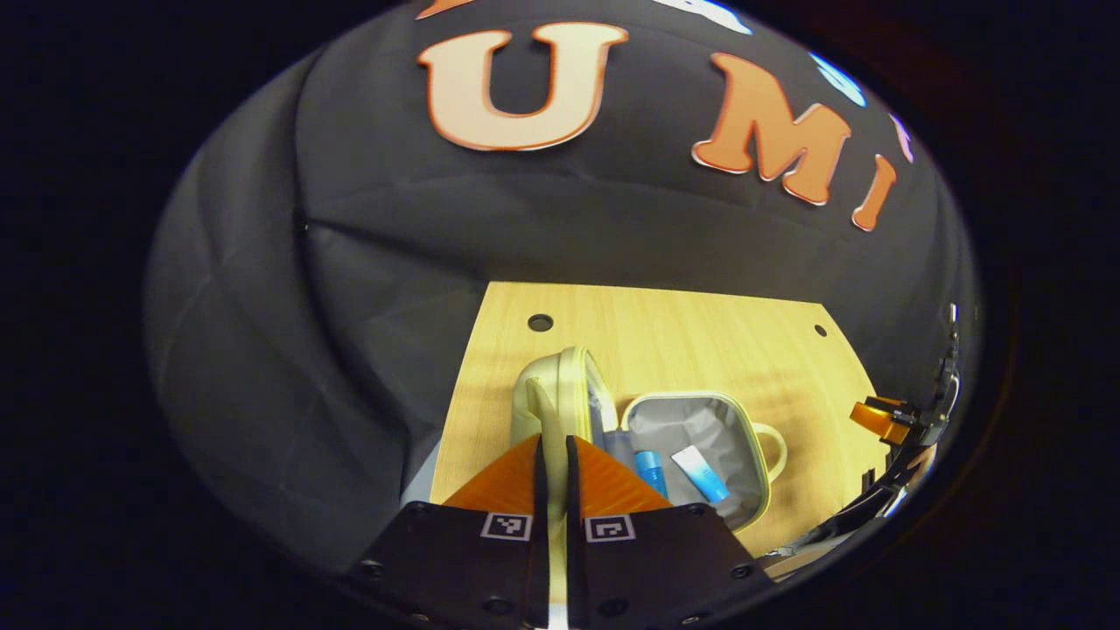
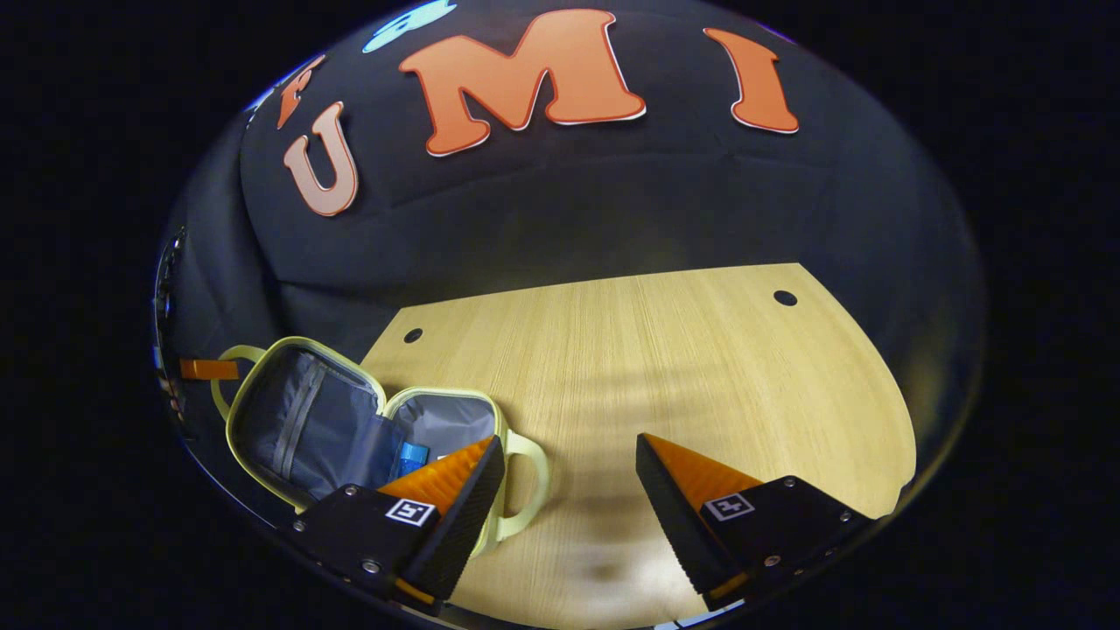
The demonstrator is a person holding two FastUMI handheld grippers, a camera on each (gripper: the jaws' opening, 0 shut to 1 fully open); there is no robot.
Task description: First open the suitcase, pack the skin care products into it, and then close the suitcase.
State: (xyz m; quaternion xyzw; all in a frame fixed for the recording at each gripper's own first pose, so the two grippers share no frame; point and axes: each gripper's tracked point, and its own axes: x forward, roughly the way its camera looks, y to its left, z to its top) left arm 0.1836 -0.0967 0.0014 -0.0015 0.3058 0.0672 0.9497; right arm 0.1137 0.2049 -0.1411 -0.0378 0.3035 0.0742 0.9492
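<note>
A small pale-yellow suitcase lies open on the wooden table [image 1: 700, 341]. Its lid [image 1: 560, 385] stands edge-on, and my left gripper [image 1: 552, 455] is shut on the lid's handle strip. The grey-lined base [image 1: 691, 420] holds a blue tube [image 1: 649, 472] and a white-and-blue tube [image 1: 700, 473]. In the right gripper view the lid [image 2: 306, 420] leans to the left, with the left gripper's orange finger [image 2: 208, 368] at its handle. My right gripper [image 2: 569, 477] is open just above the table, its left finger in front of the base [image 2: 446, 418] near the base handle [image 2: 529, 490].
The table [image 2: 700, 367] stretches bare to the right of the suitcase, with small round holes near its far corners [image 2: 785, 297]. Black cloth walls close in behind and to the left. The right gripper [image 1: 888, 420] sits at the far right edge of the left gripper view.
</note>
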